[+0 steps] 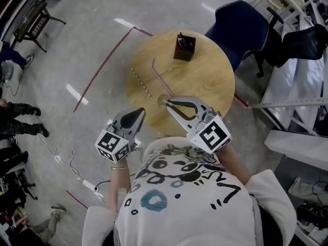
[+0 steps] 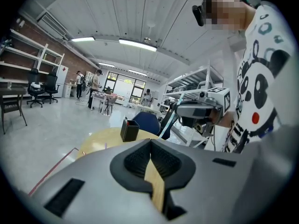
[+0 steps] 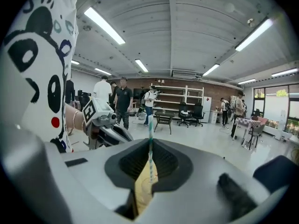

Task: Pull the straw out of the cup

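Big open lab or workshop hall. Polished concrete floor (image 1: 92,40) with red tape lines (image 1: 102,65), loose cables (image 1: 61,160) and a power strip (image 1: 89,187) lying on it. Long strip lights (image 3: 105,26) on a high grey ceiling, brick back wall (image 3: 219,90), white shelving (image 3: 187,94), metal racks (image 2: 196,80). Office chairs (image 3: 196,113) and small tables scattered about, several people standing (image 3: 122,99). Round wooden table (image 1: 205,81) with a blue chair (image 1: 241,29) beside it.

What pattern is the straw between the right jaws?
The straw has teal-white stripes; clearest in right gripper view.
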The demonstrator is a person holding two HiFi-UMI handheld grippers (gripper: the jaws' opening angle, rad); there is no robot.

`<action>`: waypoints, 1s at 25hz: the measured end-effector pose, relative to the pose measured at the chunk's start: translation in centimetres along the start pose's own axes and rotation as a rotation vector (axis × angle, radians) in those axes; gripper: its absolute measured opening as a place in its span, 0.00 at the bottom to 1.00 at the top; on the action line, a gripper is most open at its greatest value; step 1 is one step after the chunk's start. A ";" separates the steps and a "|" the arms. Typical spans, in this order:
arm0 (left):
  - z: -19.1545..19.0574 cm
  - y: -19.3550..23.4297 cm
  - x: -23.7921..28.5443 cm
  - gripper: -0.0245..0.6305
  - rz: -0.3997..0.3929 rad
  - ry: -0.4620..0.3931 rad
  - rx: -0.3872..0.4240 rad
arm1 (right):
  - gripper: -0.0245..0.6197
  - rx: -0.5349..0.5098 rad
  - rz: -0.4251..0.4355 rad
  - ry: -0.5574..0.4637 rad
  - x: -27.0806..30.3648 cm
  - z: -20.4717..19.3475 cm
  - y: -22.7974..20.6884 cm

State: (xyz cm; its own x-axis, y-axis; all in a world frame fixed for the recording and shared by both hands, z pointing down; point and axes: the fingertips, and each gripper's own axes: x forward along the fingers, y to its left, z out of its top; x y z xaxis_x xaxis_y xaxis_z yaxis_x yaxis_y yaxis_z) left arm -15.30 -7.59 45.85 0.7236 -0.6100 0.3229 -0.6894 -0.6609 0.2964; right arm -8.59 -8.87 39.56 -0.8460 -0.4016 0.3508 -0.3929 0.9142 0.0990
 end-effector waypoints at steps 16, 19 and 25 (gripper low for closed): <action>1.5 -1.9 0.8 0.06 -0.009 -0.027 0.025 | 0.10 -0.044 -0.107 -0.103 -5.8 3.5 -3.9; 1.4 -2.0 1.2 0.06 -0.018 -0.027 0.024 | 0.10 -0.017 -0.142 -0.101 -6.5 2.8 -4.8; 1.6 -2.2 1.7 0.06 -0.024 -0.023 0.027 | 0.10 0.046 -0.185 -0.104 -7.6 1.3 -6.2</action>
State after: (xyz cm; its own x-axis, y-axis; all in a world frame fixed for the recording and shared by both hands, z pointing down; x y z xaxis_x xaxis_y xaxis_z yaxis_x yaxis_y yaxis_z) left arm -12.54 -7.87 44.34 0.7404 -0.6038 0.2955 -0.6713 -0.6866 0.2793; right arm -0.18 -11.58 35.09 -0.7897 -0.5678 0.2322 -0.5590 0.8220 0.1090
